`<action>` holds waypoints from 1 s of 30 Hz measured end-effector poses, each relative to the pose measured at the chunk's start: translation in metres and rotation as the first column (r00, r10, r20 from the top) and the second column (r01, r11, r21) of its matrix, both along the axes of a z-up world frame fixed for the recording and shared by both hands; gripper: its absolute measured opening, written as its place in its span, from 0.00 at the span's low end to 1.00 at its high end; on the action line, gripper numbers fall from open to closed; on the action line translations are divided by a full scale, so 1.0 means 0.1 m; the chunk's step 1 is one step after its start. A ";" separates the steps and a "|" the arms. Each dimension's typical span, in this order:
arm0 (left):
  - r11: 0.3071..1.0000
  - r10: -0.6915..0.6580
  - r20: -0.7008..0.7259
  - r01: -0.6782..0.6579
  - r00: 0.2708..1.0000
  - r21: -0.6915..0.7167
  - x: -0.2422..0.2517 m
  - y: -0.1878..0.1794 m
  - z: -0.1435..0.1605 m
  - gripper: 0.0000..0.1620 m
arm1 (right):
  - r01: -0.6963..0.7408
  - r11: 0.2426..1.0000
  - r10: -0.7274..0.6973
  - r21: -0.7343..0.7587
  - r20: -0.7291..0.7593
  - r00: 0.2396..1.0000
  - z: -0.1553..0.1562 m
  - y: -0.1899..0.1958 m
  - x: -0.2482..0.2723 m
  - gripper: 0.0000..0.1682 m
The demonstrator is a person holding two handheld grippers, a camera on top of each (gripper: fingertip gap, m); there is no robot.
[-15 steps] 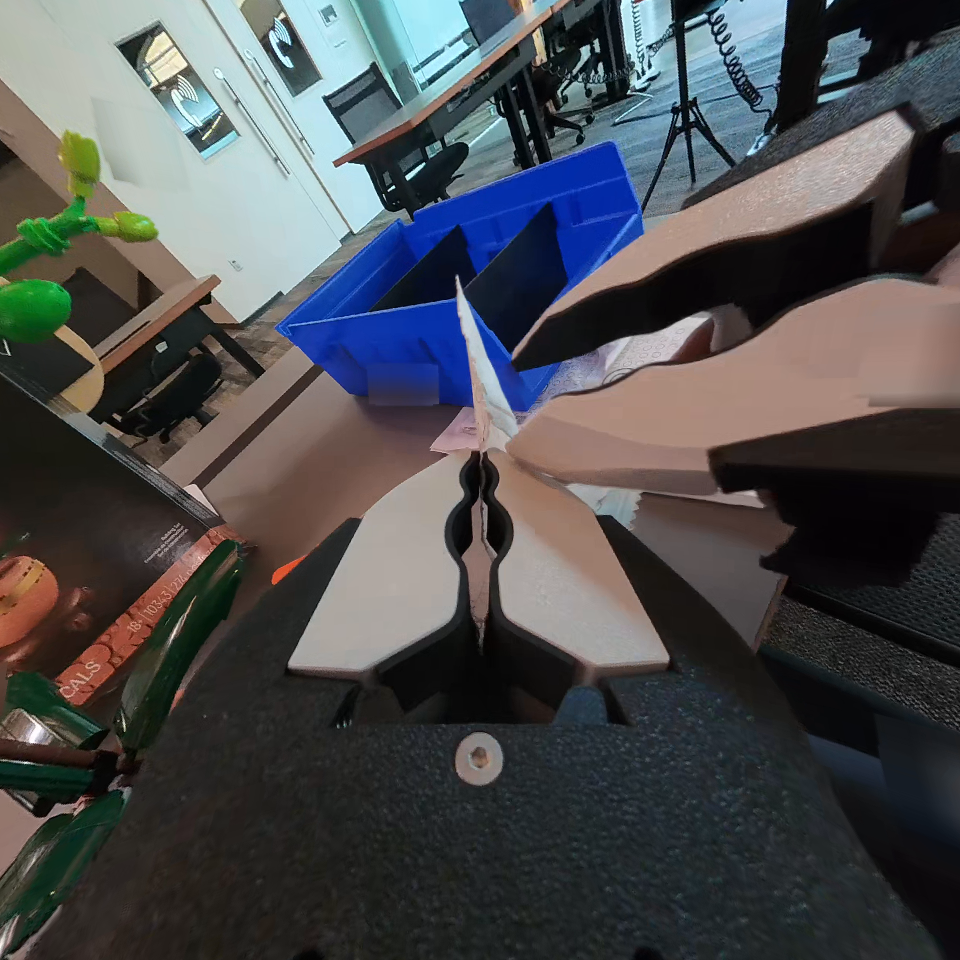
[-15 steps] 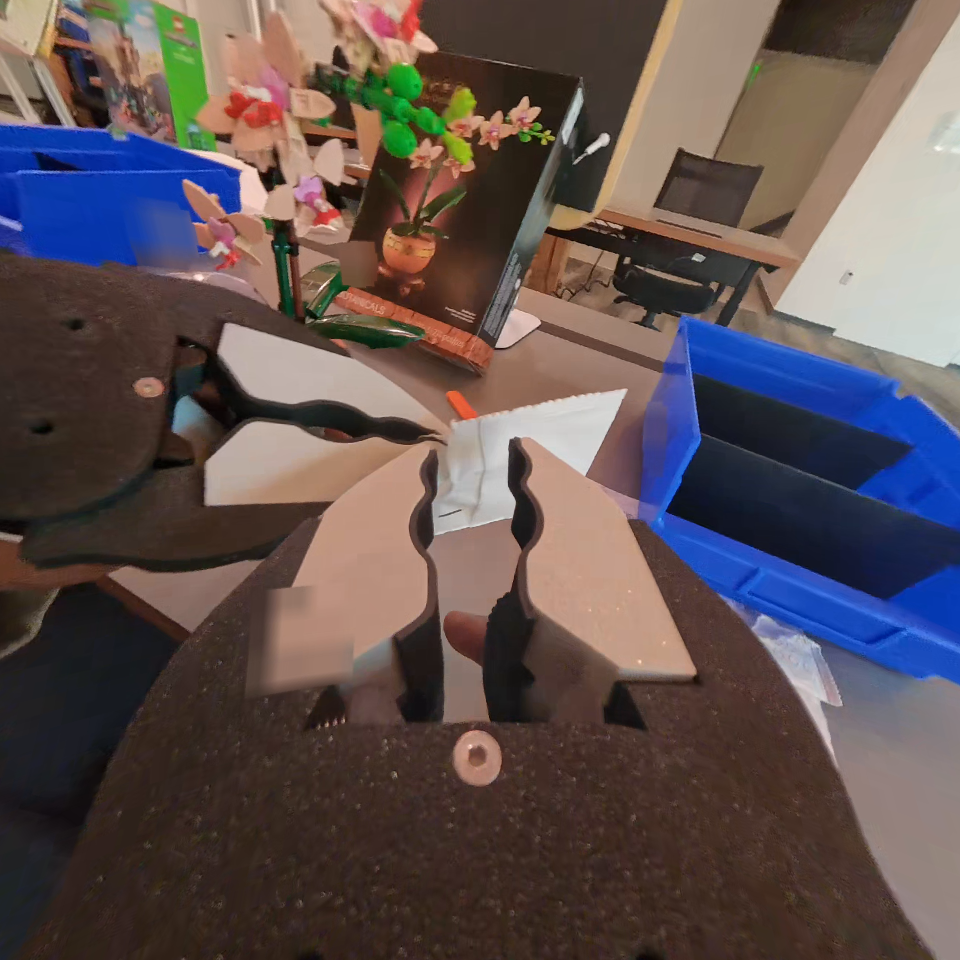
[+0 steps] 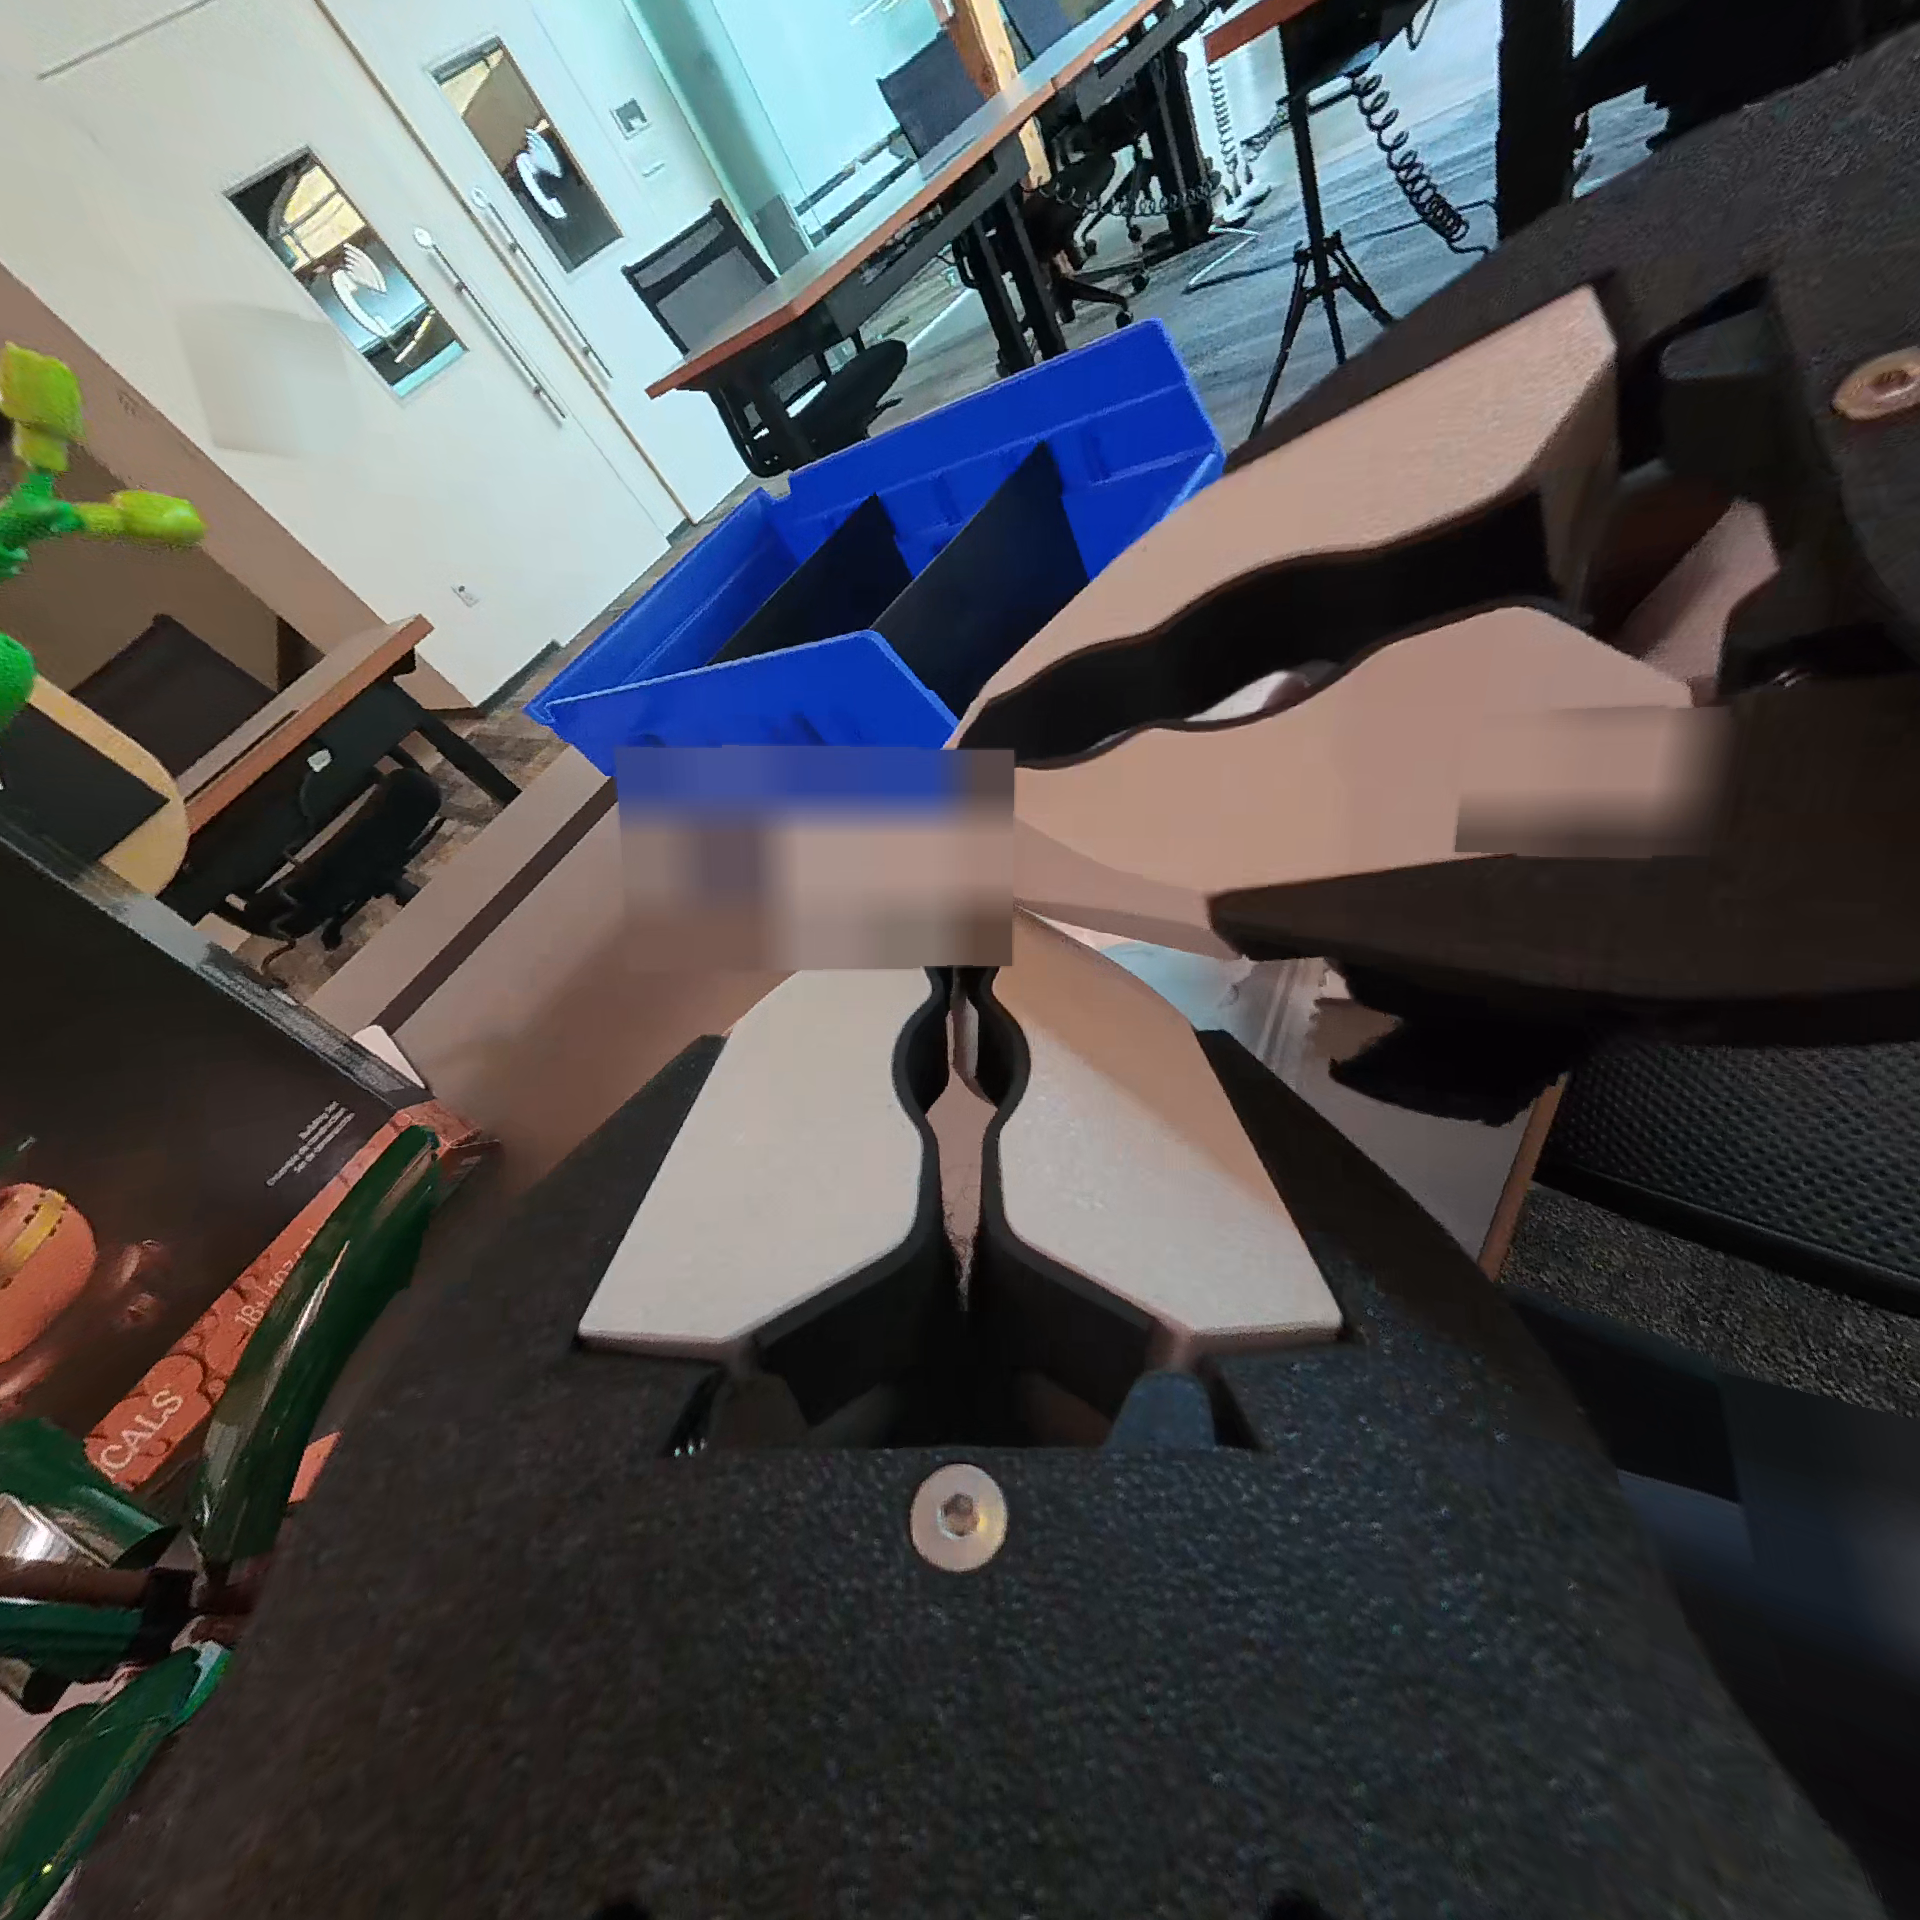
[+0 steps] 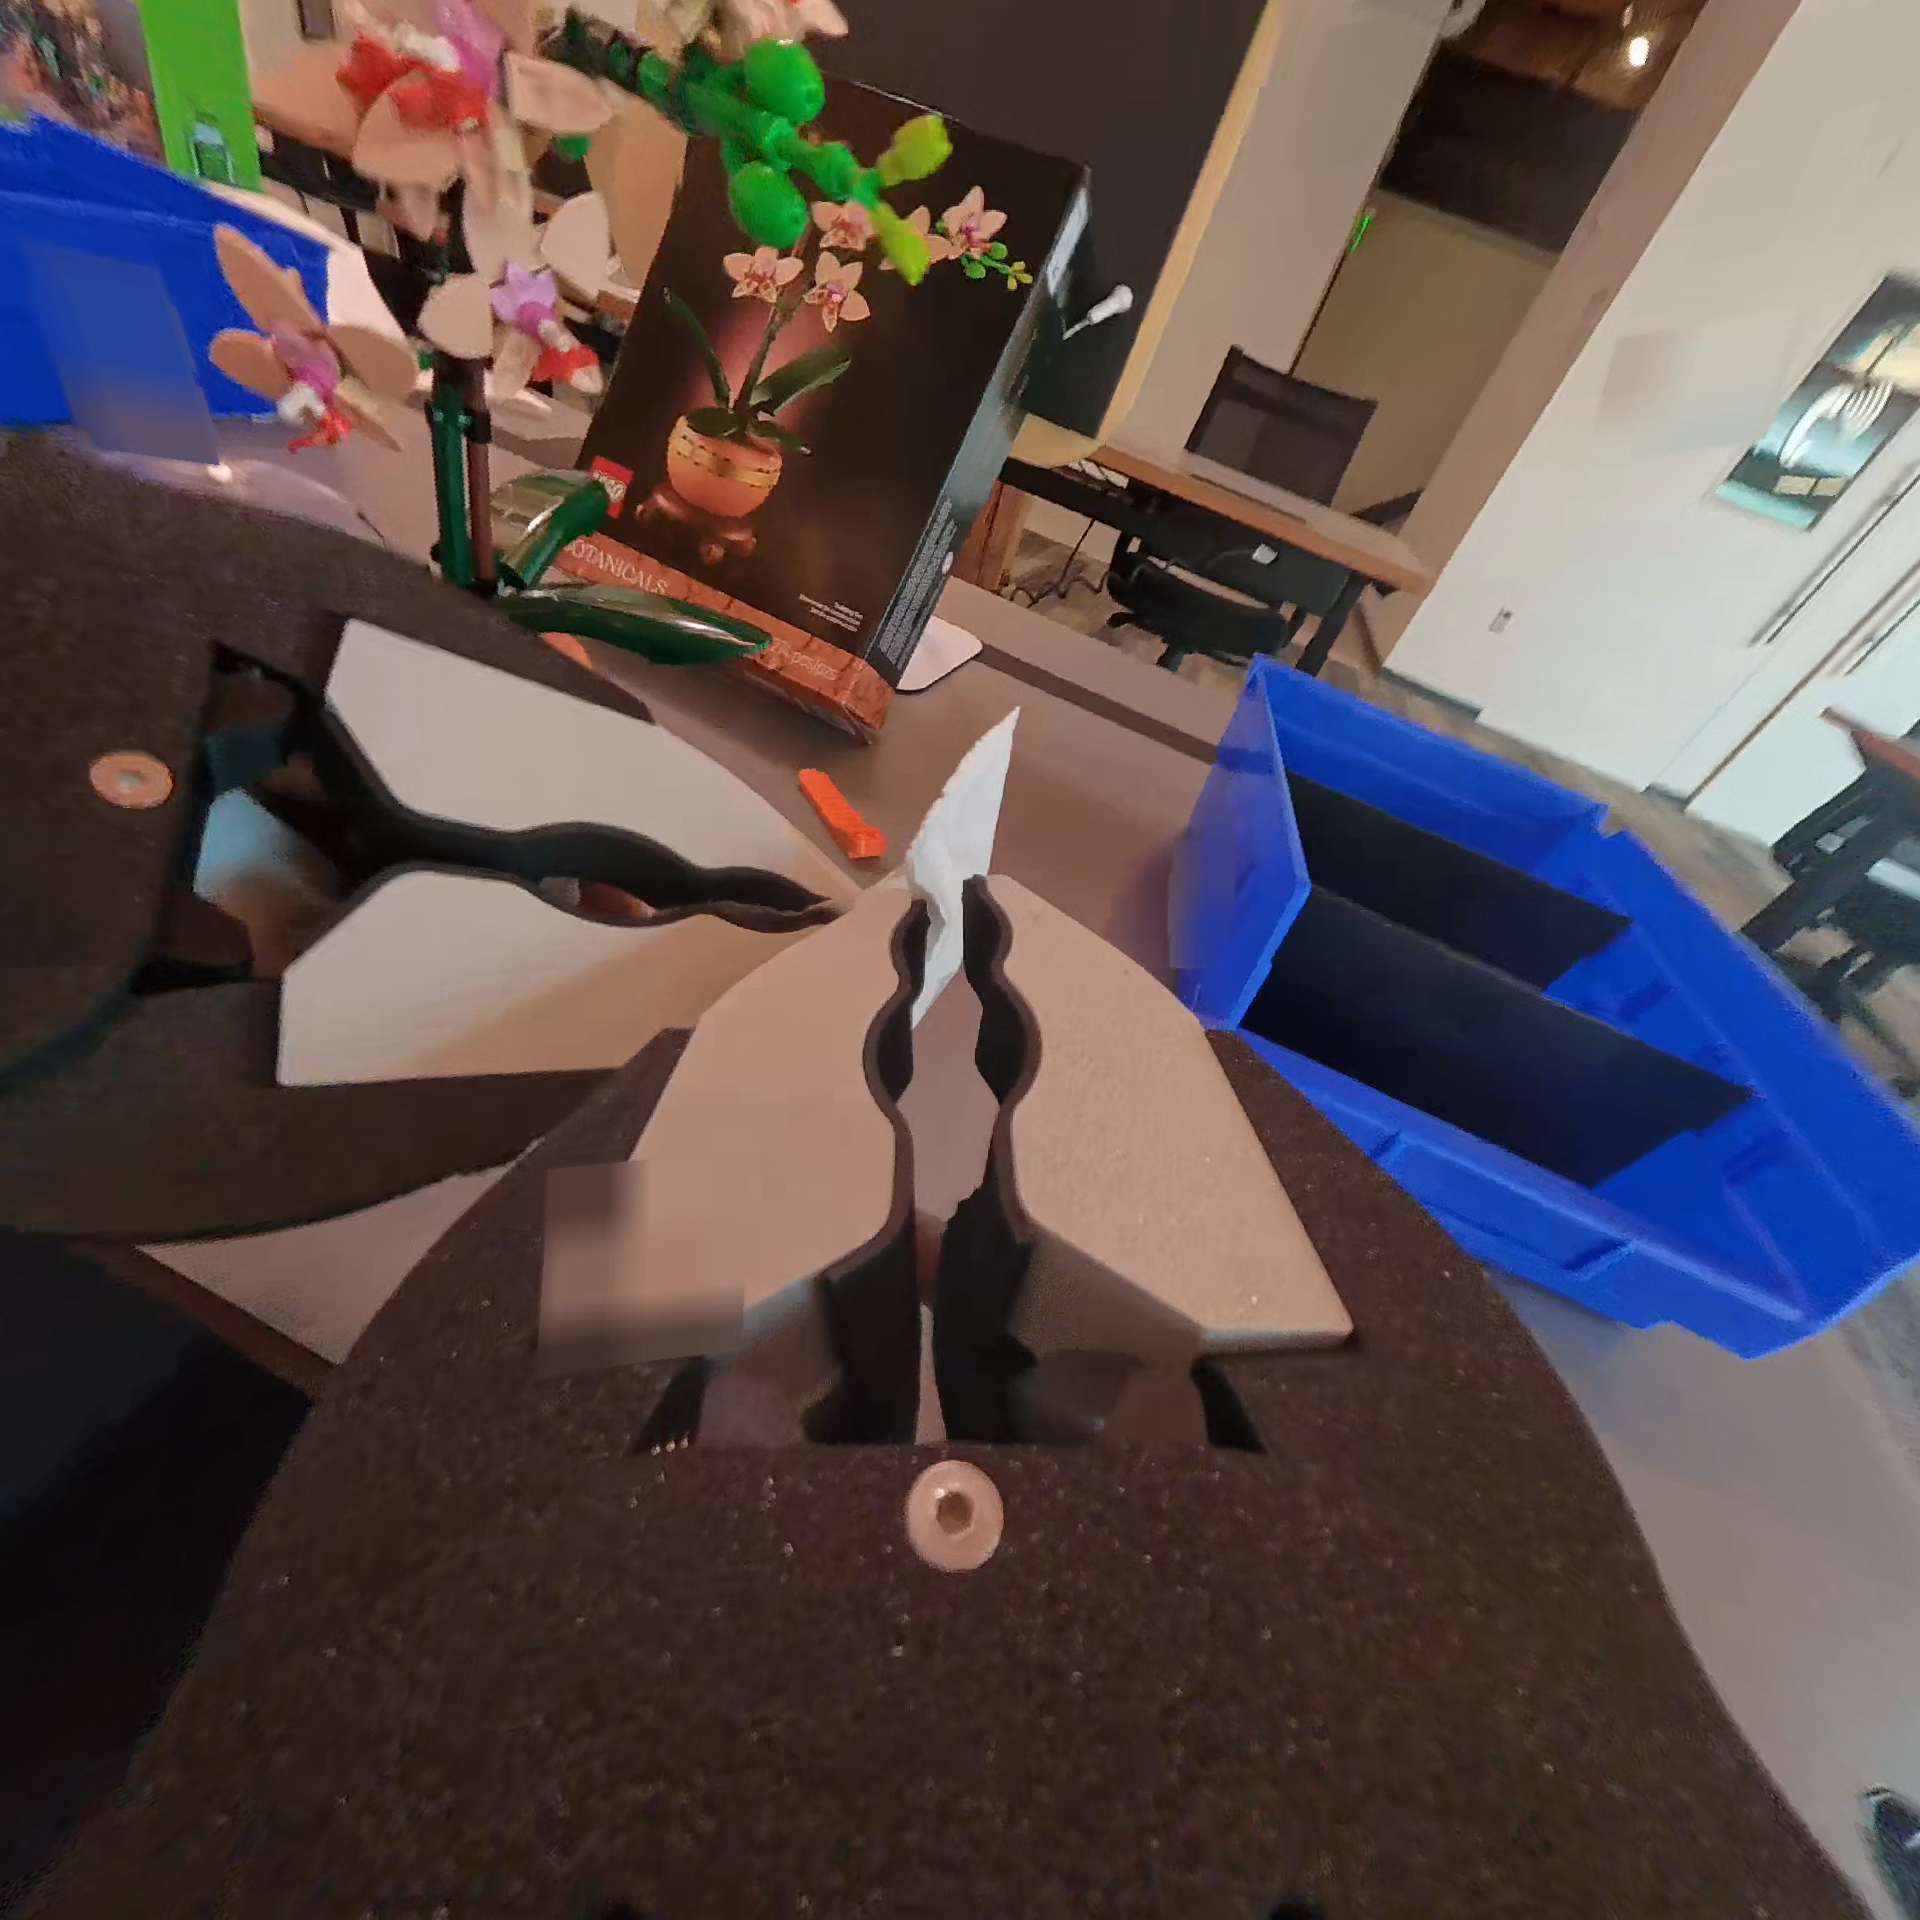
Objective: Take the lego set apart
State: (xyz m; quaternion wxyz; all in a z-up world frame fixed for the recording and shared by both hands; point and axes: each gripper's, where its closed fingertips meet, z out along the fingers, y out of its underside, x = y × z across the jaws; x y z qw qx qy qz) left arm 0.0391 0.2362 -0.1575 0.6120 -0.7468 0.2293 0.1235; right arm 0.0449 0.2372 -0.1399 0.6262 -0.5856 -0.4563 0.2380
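Note:
A white paper bag (image 4: 971, 800) stands edge-on between both grippers. My right gripper (image 4: 940, 894) is shut on its near edge. My left gripper (image 4: 831, 912) comes in from the left, its tips closed against the same bag. In the left wrist view my left gripper (image 3: 958, 987) is shut with a thin white sliver between the pads, and a blurred patch hides its tips. My right gripper (image 3: 971, 732) reaches in from the right. The lego orchid (image 4: 457, 343) stands at the back left, its green leaves (image 3: 301, 1351) close to my left gripper.
A blue divided bin (image 4: 1226, 883) sits on the table (image 4: 1091, 810) to the right; it also shows in the left wrist view (image 3: 748, 696). The dark lego box (image 4: 831, 416) stands behind. An orange tool (image 4: 840, 814) lies near the bag. Another blue bin (image 4: 104, 260) is at the far left. The grippers are tip to tip, or close to it. Left tips and right tips are each some 15 cm from the lego orchid (image 4: 457, 343).
My right gripper has closed from open onto the white bag. The bag has turned from flat-on to edge-on in the right wrist view. The left gripper keeps its hold.

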 end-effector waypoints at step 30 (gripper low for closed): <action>0.993 -0.117 0.390 0.114 0.913 0.032 -0.04 -0.12 0.13 0.00 | -0.289 0.943 0.257 -0.164 -0.189 0.948 0.05 -0.07 0.08 0.00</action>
